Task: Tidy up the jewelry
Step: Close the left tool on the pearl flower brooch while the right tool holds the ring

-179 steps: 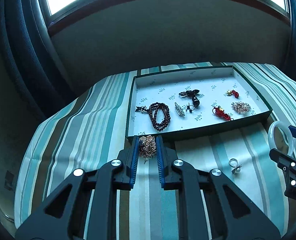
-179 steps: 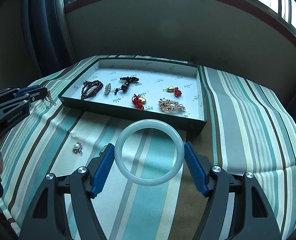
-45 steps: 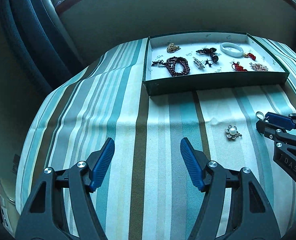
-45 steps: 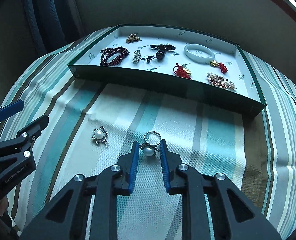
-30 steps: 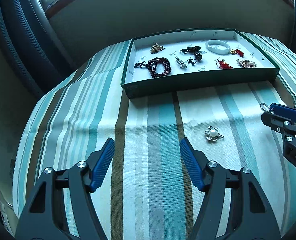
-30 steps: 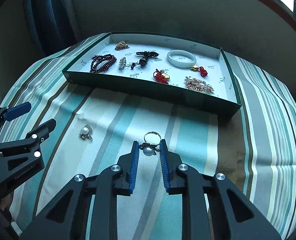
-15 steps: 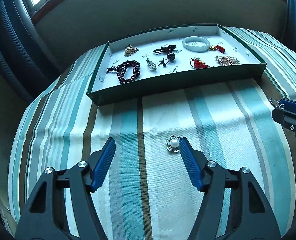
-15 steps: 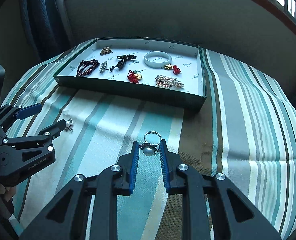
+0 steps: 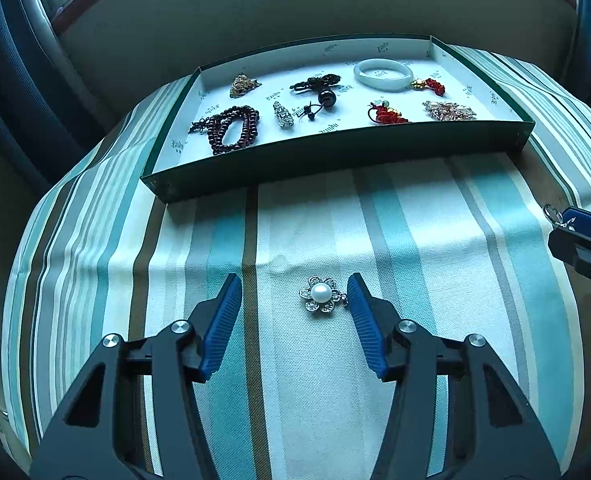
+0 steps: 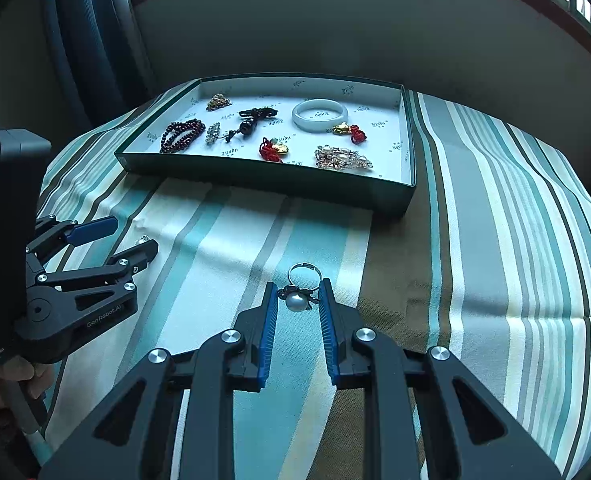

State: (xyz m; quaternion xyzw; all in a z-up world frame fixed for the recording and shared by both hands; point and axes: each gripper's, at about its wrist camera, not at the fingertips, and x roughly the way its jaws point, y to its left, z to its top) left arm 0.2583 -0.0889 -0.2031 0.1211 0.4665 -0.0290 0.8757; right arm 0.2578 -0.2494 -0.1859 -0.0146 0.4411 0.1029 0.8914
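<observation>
A flower-shaped pearl brooch (image 9: 320, 299) lies on the striped cloth between the fingers of my left gripper (image 9: 295, 293), which is open around it, the right pad almost touching. My right gripper (image 10: 296, 289) is shut on a pearl ring (image 10: 298, 297), held above the cloth, its silver band sticking forward. The green tray (image 9: 335, 156) with a white floor holds a white bangle (image 9: 382, 74), dark red beads (image 9: 233, 128), a gold chain (image 9: 243, 85), red knot charms (image 9: 387, 114) and other pieces. The left gripper (image 10: 129, 238) shows in the right wrist view, hiding most of the brooch.
The table is draped in a teal, white and brown striped cloth (image 9: 415, 216) that falls away at the sides. A dark wall and window frame (image 10: 335, 20) stand behind the tray. A hand (image 10: 11, 384) grips the left tool's handle.
My left gripper has moved forward and down so that the brooch now lies between its open fingers. The right gripper, still holding the ring, has drifted right of the tray's middle.
</observation>
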